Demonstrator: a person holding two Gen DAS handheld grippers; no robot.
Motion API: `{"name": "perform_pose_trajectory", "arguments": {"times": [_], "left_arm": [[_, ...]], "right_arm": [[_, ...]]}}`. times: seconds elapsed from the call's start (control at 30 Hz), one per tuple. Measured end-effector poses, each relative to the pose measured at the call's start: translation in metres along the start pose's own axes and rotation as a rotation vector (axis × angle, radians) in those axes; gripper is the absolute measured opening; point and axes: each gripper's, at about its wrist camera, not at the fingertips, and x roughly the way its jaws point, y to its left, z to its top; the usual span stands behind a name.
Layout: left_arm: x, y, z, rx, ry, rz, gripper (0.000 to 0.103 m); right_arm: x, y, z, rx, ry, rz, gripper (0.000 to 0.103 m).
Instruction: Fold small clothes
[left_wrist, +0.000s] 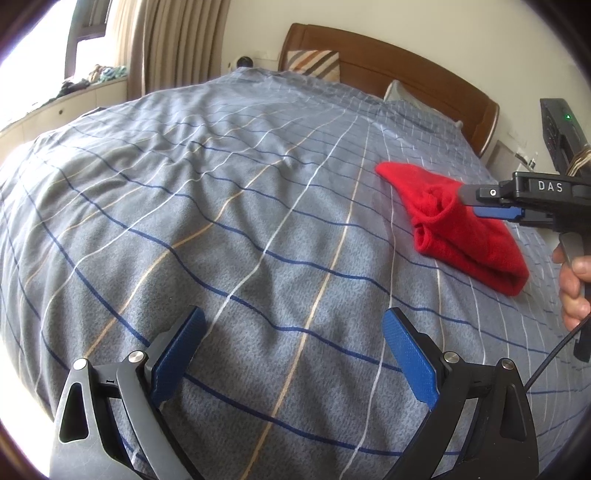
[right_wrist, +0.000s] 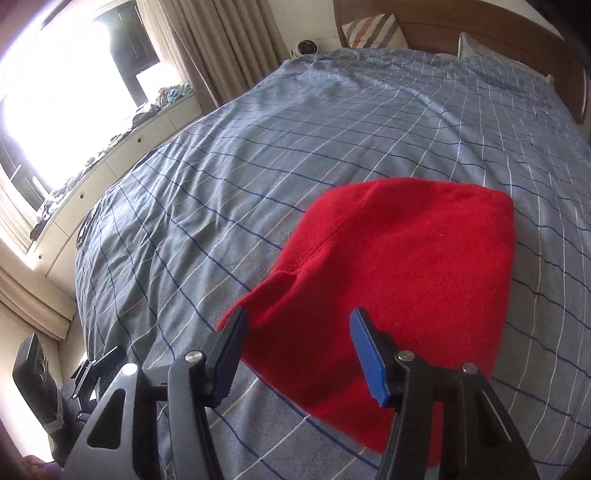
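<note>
Both grippers are being held over the bed (left_wrist: 229, 206), and the red garment (left_wrist: 454, 225) is being taken as the landmark. Well to the left of the red garment, the left gripper (left_wrist: 293, 354) is being held with its blue pads (left_wrist: 408, 360) spread wide, nothing being gripped between them; only the grey checked bedcover is being framed in the gap. At the right edge of the red garment, the right gripper (left_wrist: 476, 203) is being seen from the side in the left wrist view, where its fingers are being shown close against the cloth's bunched, lifted edge. In its own view, the right gripper (right_wrist: 299, 325) is being shown with a moderate gap between its fingers, and the red garment (right_wrist: 399, 280) is being seen lying beyond and beneath them; no cloth is being pinched between the pads there, though contact with the cloth cannot be told for certain.

The red garment is being shown folded over, lying on the bedcover on the right side of the bed. Beyond the red garment, a wooden headboard (left_wrist: 391, 62), a striped pillow (left_wrist: 314, 62) and a pale pillow (left_wrist: 402, 96) are being shown. Far to the left of the red garment, curtains (left_wrist: 166, 40) and a bright window (right_wrist: 55, 88) are being seen.
</note>
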Motion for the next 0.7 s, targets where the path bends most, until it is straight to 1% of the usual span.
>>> {"name": "perform_pose_trajectory", "arguments": {"times": [0.13, 0.17, 0.27, 0.33, 0.4, 0.43, 0.5, 0.6, 0.7], "left_arm": [[0.000, -0.002, -0.001, 0.006, 0.003, 0.006, 0.098], [0.000, -0.002, -0.001, 0.006, 0.004, 0.006, 0.098], [-0.001, -0.002, -0.002, 0.007, 0.007, 0.007, 0.098], [-0.001, -0.002, -0.002, 0.007, 0.007, 0.007, 0.098], [0.000, -0.003, -0.002, 0.009, 0.010, 0.008, 0.098], [0.000, -0.003, -0.002, 0.010, 0.010, 0.007, 0.098], [0.000, -0.003, -0.002, 0.009, 0.011, 0.006, 0.098], [0.001, -0.003, -0.003, 0.009, 0.014, 0.006, 0.098], [0.003, -0.005, -0.004, 0.013, 0.019, 0.009, 0.099]], "right_arm": [[0.015, 0.014, -0.003, -0.020, -0.022, -0.038, 0.051], [0.021, 0.018, -0.005, -0.028, -0.015, -0.042, 0.051], [0.044, 0.023, -0.015, -0.026, 0.054, -0.049, 0.049], [0.048, 0.026, -0.020, -0.035, 0.058, -0.049, 0.049], [0.042, 0.027, -0.022, -0.037, 0.056, -0.018, 0.049], [0.036, 0.025, -0.022, -0.029, 0.050, 0.011, 0.049], [0.017, 0.017, -0.024, -0.001, 0.019, 0.047, 0.049], [-0.014, -0.006, -0.032, 0.044, -0.038, 0.032, 0.049], [-0.031, -0.034, -0.050, 0.086, -0.052, -0.012, 0.049]]}}
